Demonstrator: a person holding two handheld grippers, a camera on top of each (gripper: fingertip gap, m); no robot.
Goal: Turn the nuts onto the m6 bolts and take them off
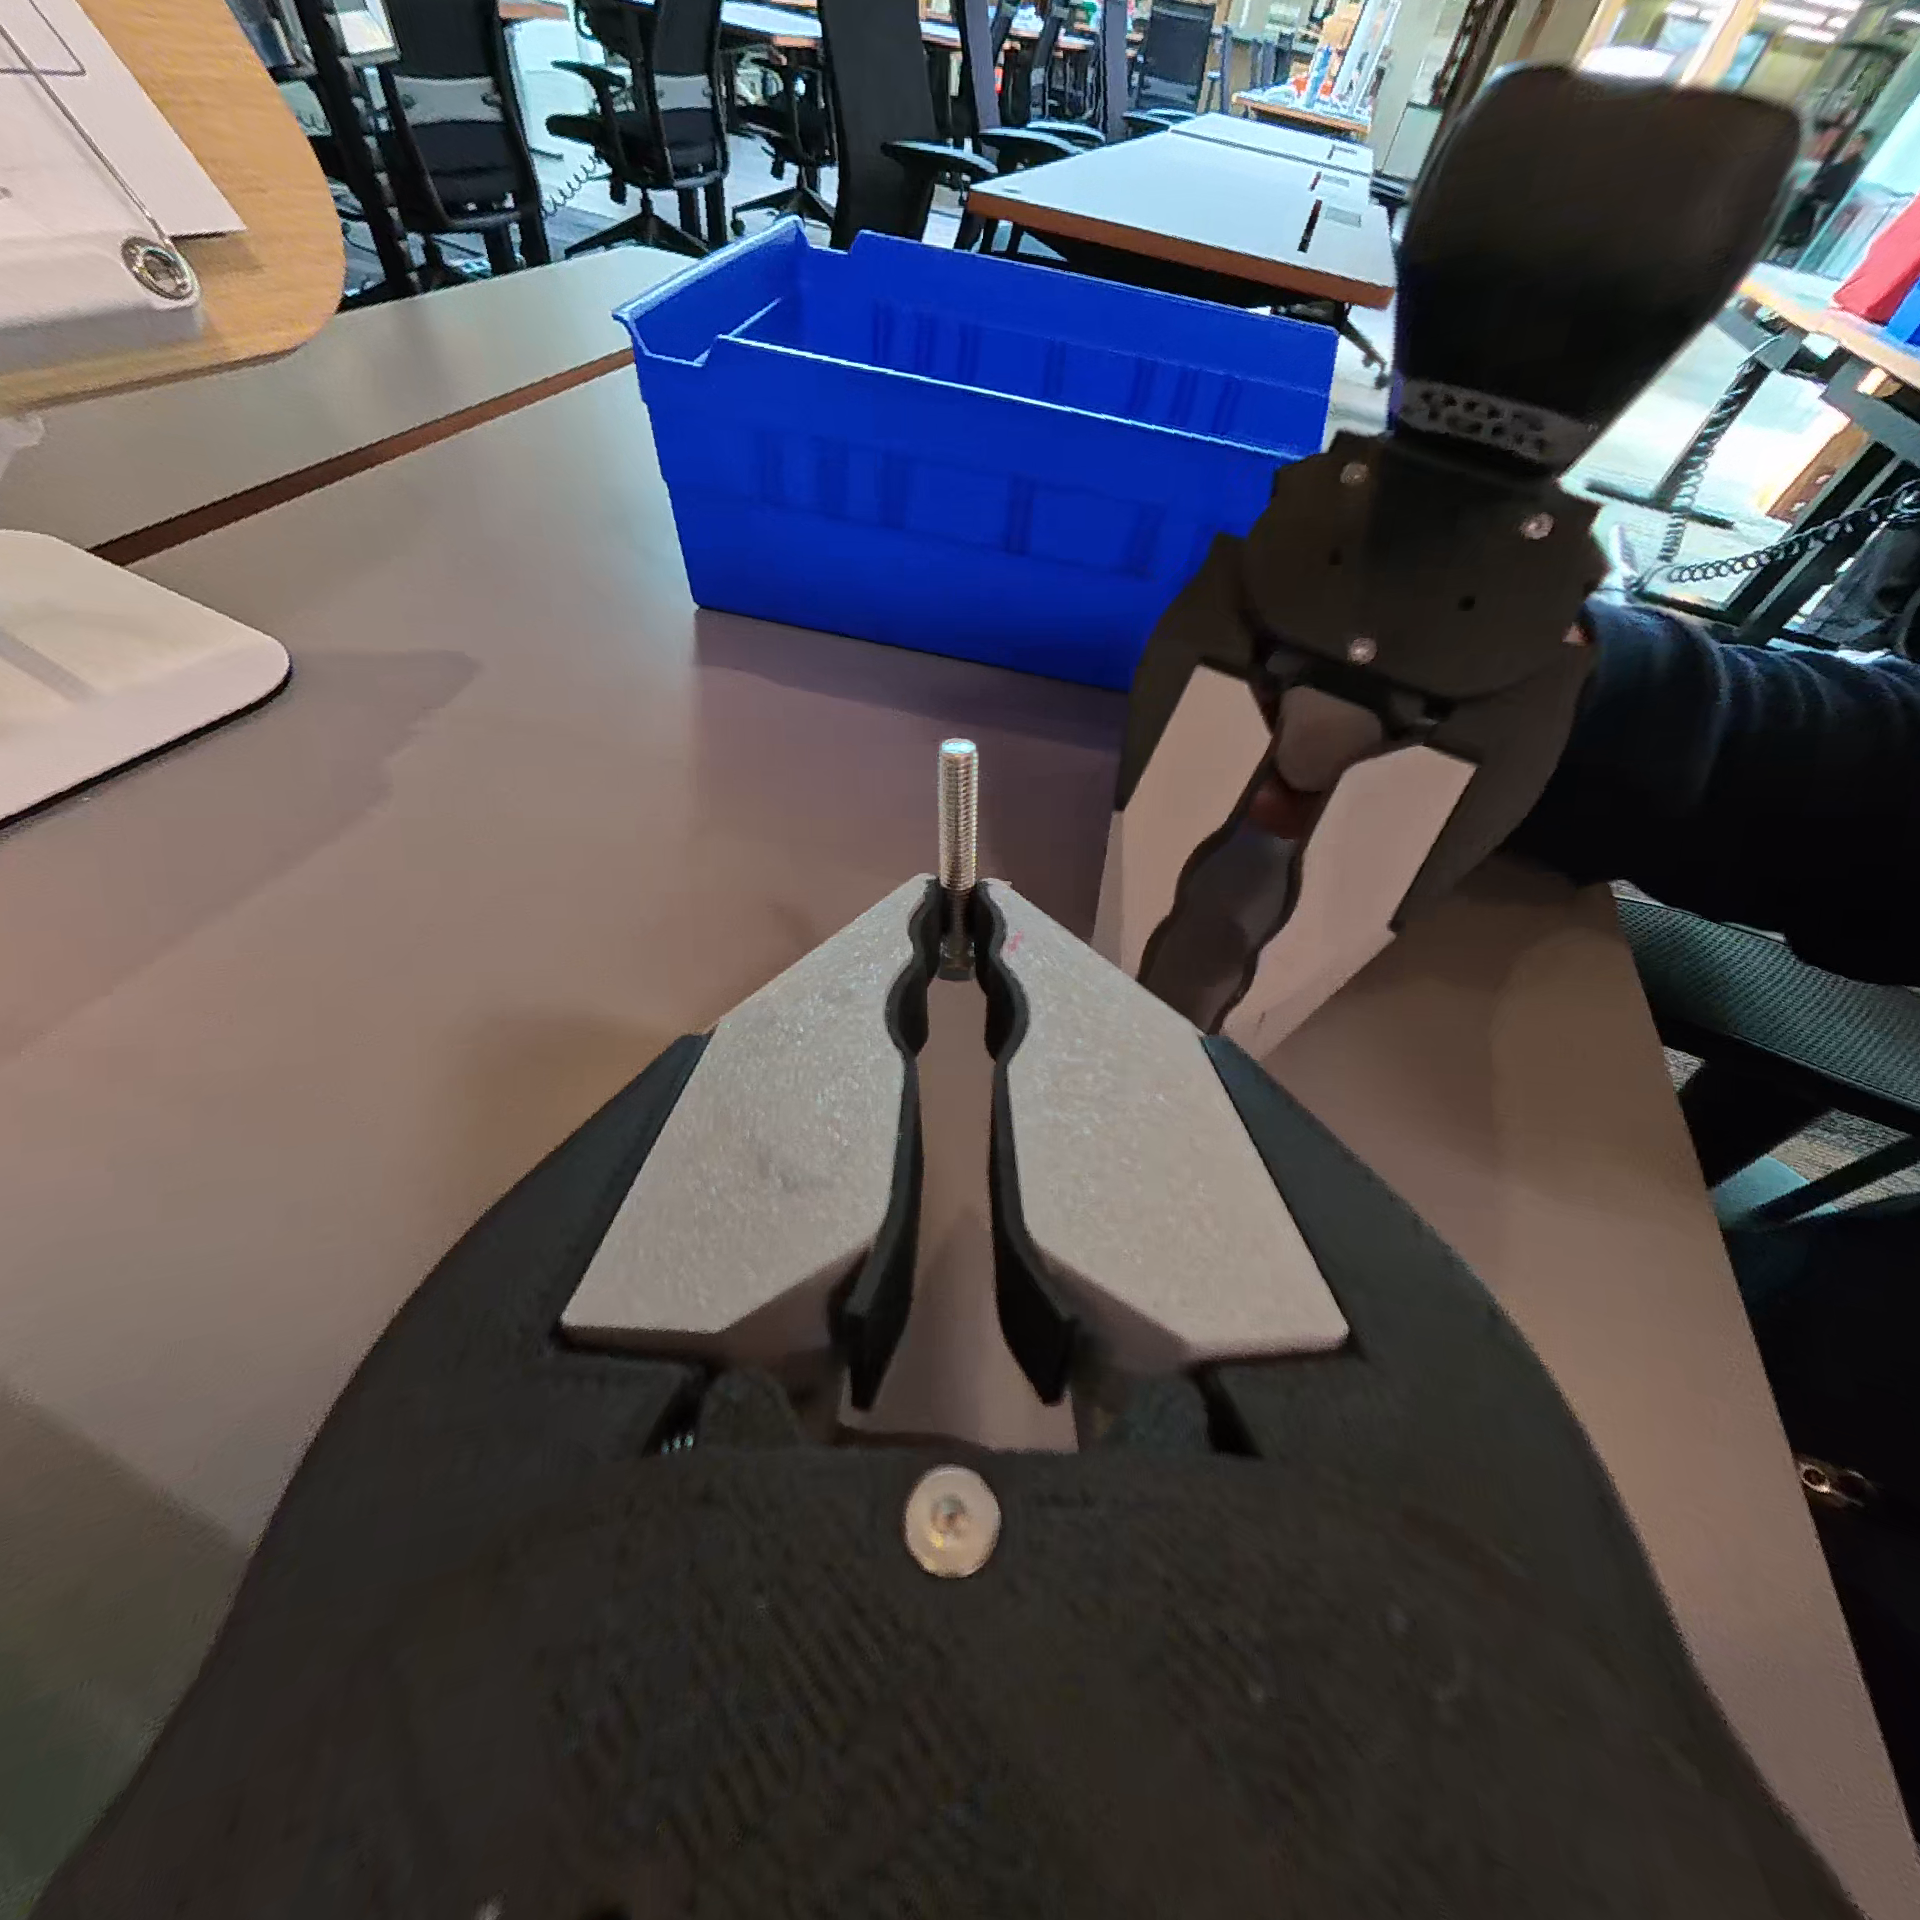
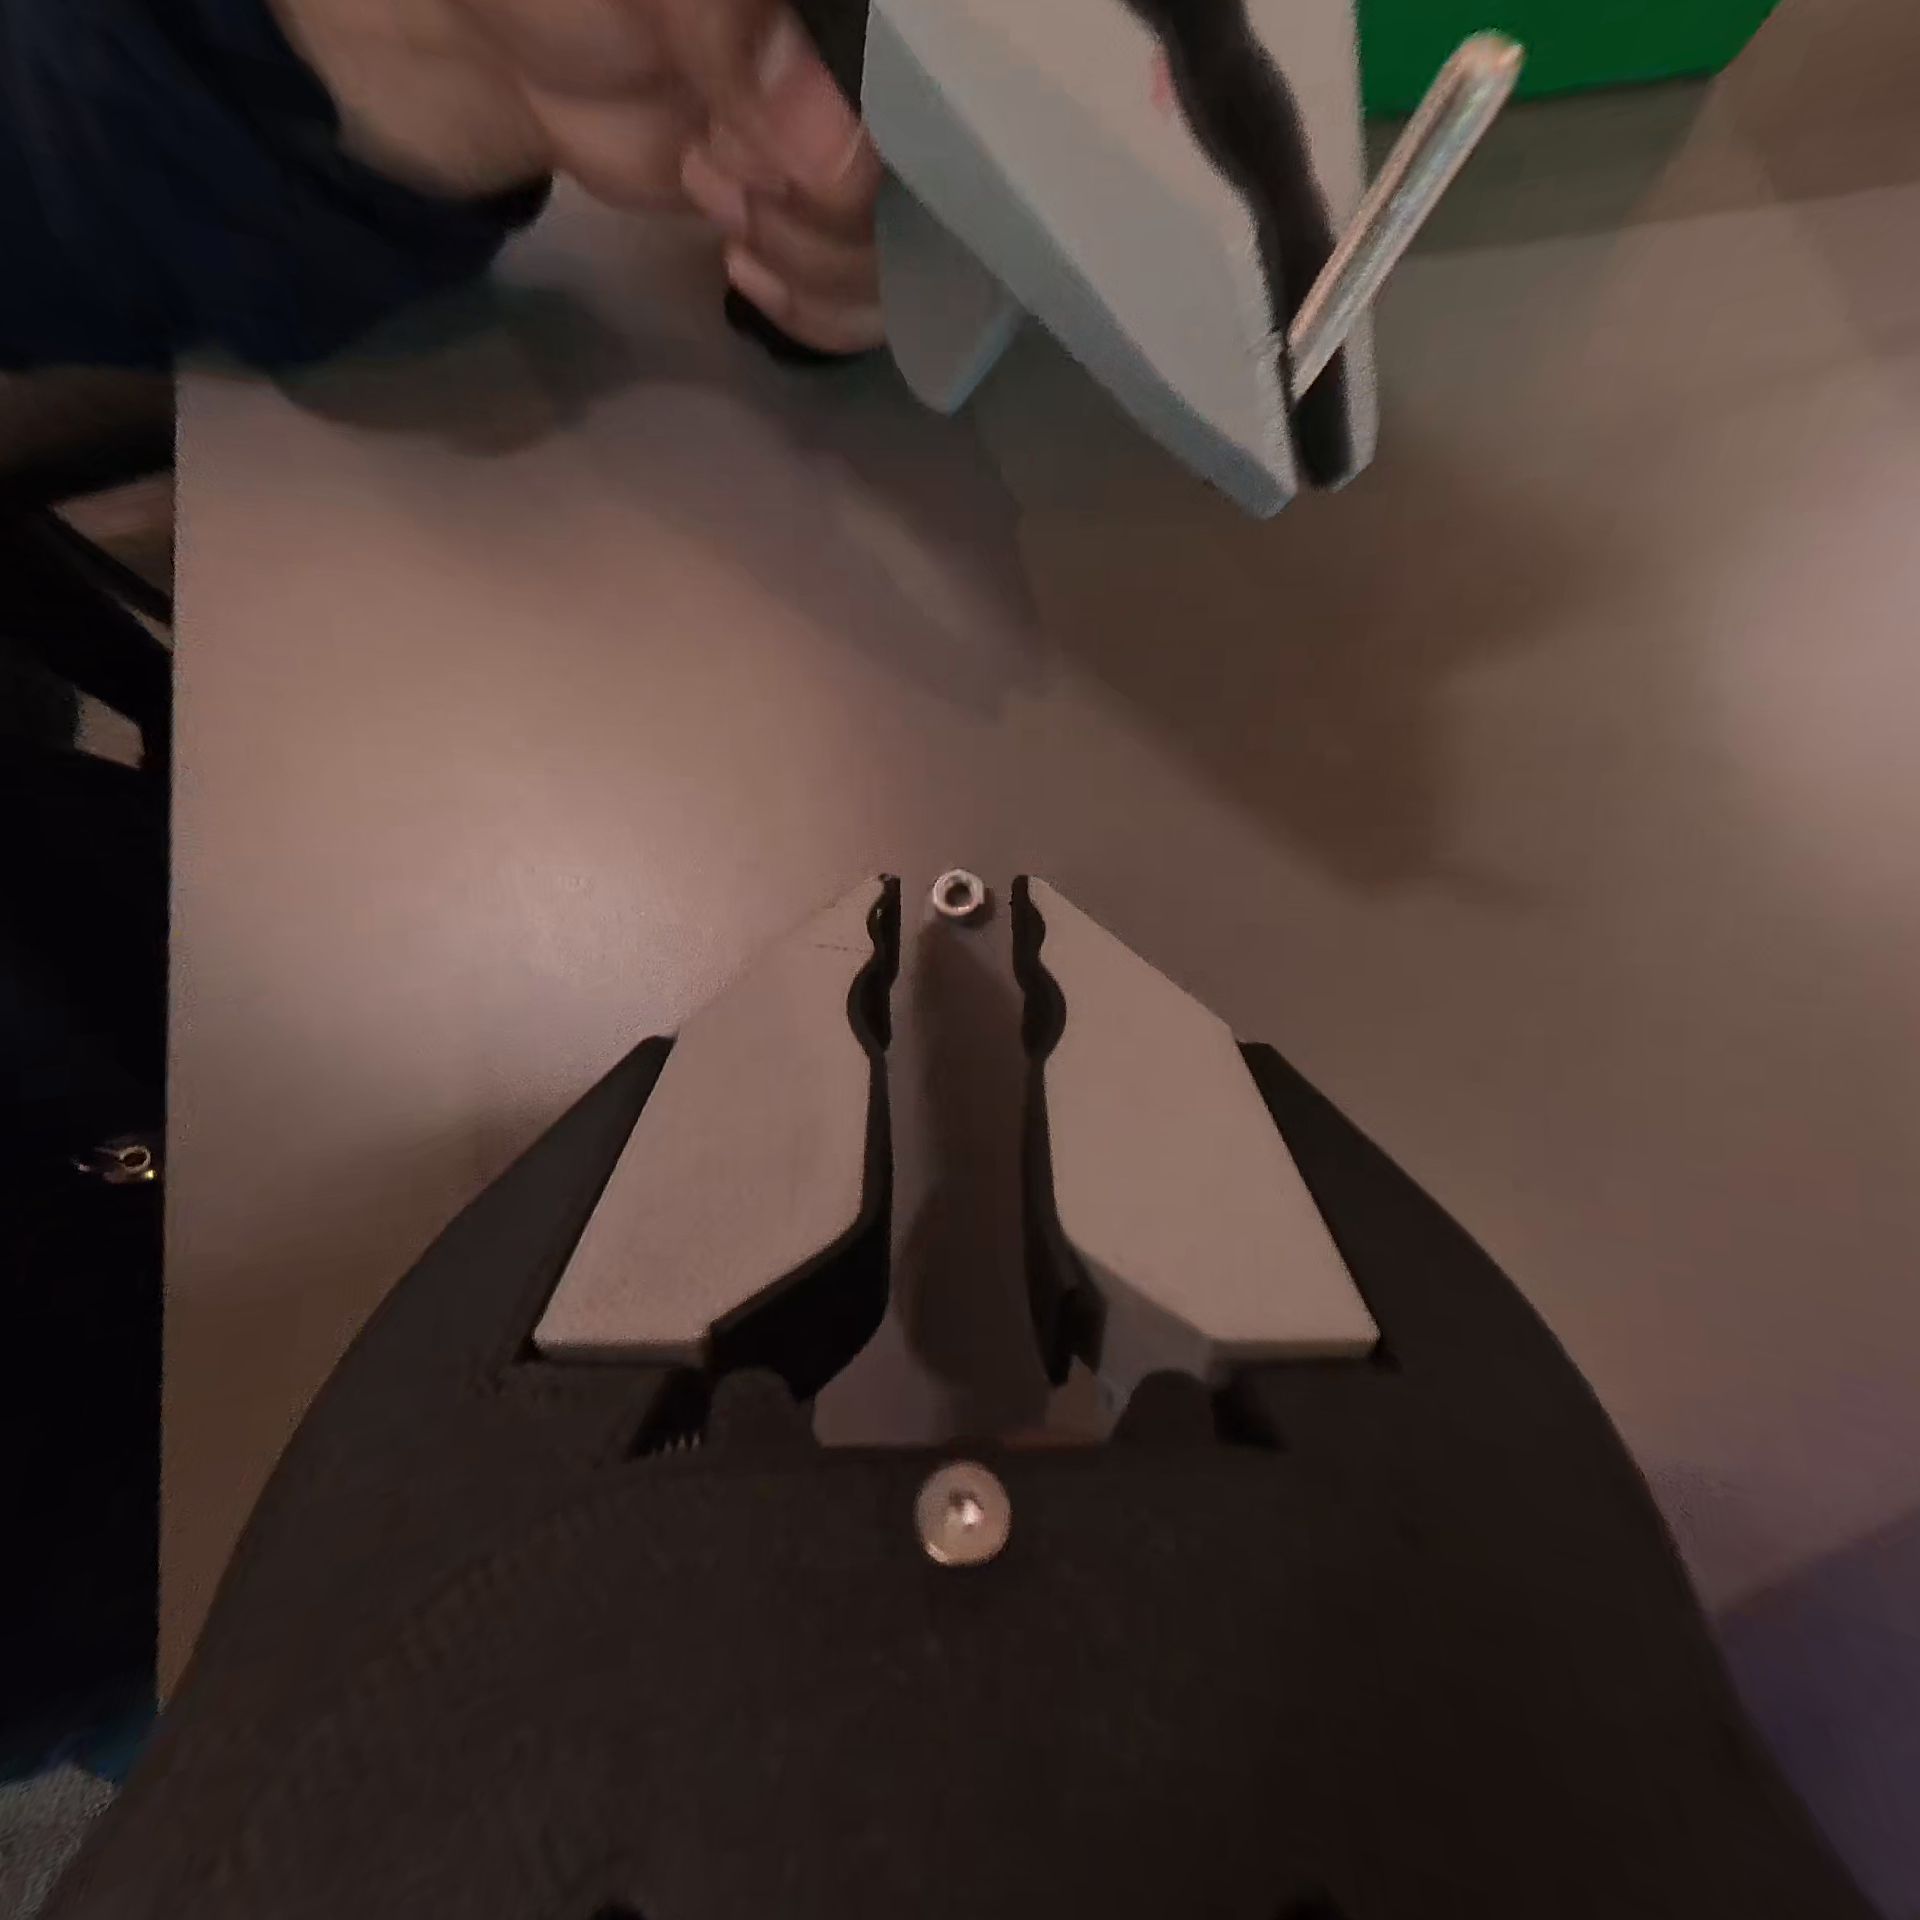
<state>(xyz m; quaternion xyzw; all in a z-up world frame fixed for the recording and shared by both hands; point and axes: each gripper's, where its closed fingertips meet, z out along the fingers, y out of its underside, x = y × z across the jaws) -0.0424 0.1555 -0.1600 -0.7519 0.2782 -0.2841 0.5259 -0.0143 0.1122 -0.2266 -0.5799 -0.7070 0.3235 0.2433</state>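
Left gripper [image 1: 957,914] round bolt [image 1: 957,810], apparently.

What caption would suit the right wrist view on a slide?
Open right gripper straddling a small nut on the table, while the left gripper holds a bolt above.

L cam looks level across table [image 1: 520,935]; R cam straight down, close; both share it.

Bare table [image 2: 520,831] is lying open around the nut [image 2: 958,892]. The blue bin [image 1: 987,478] is blocking the far side.
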